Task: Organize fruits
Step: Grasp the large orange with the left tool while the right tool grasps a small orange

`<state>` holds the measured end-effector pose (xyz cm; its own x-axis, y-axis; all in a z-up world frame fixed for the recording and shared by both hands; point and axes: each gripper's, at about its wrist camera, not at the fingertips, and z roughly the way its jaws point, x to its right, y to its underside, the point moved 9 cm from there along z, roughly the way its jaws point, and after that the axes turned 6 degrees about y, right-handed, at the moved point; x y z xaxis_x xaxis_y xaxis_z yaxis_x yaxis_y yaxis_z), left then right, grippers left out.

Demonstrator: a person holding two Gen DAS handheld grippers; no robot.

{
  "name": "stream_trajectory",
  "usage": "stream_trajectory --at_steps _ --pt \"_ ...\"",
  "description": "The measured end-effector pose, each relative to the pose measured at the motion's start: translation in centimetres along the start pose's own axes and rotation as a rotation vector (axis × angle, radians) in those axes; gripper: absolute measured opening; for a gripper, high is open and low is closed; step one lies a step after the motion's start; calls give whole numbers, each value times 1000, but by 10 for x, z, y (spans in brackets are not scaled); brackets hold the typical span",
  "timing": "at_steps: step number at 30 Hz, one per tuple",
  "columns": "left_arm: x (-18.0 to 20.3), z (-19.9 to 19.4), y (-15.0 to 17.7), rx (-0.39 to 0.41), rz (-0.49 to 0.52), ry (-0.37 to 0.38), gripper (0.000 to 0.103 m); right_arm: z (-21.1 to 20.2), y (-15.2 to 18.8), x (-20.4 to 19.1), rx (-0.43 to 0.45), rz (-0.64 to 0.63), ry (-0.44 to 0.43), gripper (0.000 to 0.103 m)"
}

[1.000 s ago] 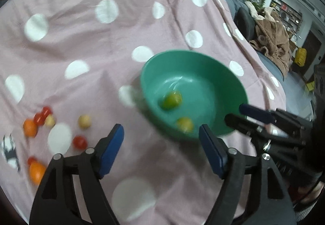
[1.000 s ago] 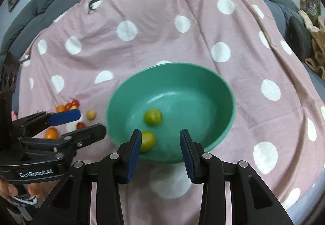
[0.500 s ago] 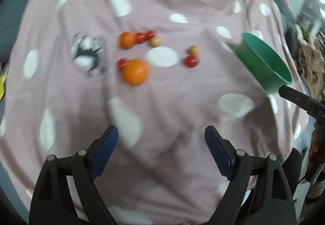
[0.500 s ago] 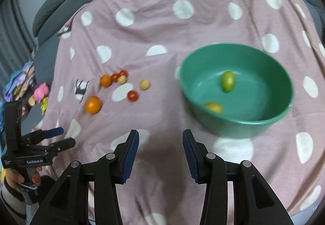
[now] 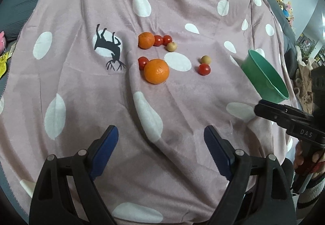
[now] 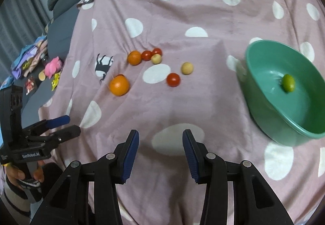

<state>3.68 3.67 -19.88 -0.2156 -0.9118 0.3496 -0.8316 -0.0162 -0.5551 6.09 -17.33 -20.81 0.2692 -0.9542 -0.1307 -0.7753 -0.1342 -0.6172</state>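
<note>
Both empty: left gripper (image 5: 160, 143) spread wide, right gripper (image 6: 160, 151) parted; green bowl (image 6: 264, 107) near blanket's (image 6: 193, 11) right edge holds lime (image 6: 287, 82).

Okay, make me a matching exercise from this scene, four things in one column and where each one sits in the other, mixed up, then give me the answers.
Things:
1. green fruit
2. large orange
3. lone red tomato
4. left gripper

Places:
A. open over bare blanket, holding nothing
B. inside the green bowl
C. on the blanket beside a tan ball, apart from the other fruit
D. on the blanket touching a red tomato, near the deer print

Pairs: 1-B, 2-D, 3-C, 4-A
</note>
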Motion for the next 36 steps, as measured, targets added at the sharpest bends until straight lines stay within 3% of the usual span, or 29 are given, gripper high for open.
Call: stream_trajectory --at_steps 11,13,15,18,23,24,30,33,36 --pt "7 39 -50 14 86 8 78 21 -12 -6 -12 9 -31 45" --pt "8 54 -59 2 107 -7 71 24 -14 -4 -15 10 -28 45" --pt "4 72 -65 -20 125 -47 69 27 -17 -2 -17 17 -34 45" --pt "-5 90 -68 -52 130 -104 54 32 -20 0 -17 22 -39 45" --pt "-8 100 -74 -54 199 -179 50 39 -25 2 -18 17 -47 45" --pt "-8 101 -74 -54 204 -186 45 41 -26 2 -19 17 -48 45" --pt "-12 93 -77 -25 158 -131 44 54 -36 -6 -26 16 -78 45" --pt "-16 74 -88 38 98 -86 44 59 -47 -10 -22 28 -103 45" --pt "-33 58 -103 92 46 -103 44 70 -66 -17 -8 65 -150 45"
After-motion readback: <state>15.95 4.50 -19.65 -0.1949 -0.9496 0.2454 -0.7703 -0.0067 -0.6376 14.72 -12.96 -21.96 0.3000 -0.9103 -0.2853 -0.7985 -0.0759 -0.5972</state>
